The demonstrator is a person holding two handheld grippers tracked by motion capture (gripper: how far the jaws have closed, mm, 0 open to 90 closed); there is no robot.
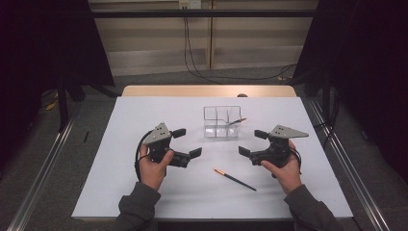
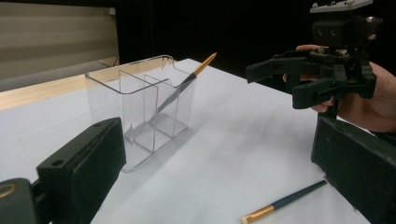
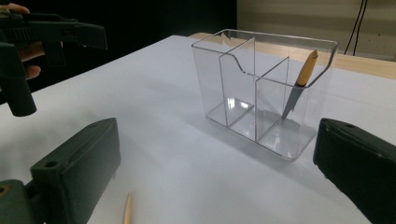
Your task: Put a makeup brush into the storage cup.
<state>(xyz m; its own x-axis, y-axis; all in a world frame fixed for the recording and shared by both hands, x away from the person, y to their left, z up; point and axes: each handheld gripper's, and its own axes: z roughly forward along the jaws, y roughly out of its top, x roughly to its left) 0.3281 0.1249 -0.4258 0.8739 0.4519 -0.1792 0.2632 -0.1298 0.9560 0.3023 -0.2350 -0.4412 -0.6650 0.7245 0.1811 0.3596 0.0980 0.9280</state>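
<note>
Both grippers hover above the table, jaws spread wide and empty: left gripper [image 1: 186,143] at 9 o'clock, right gripper [image 1: 252,142] at 3 o'clock, tips facing inward, so either appears ready to pick. Between them, toward 6 o'clock, one brush [image 1: 235,179] lies flat on the table [image 1: 120,183], apart from both. At 12 o'clock the clear organizer [image 1: 221,121] stands upright; a second brush [image 1: 236,121] leans in its right-hand compartment, probably the intended destination.
</note>
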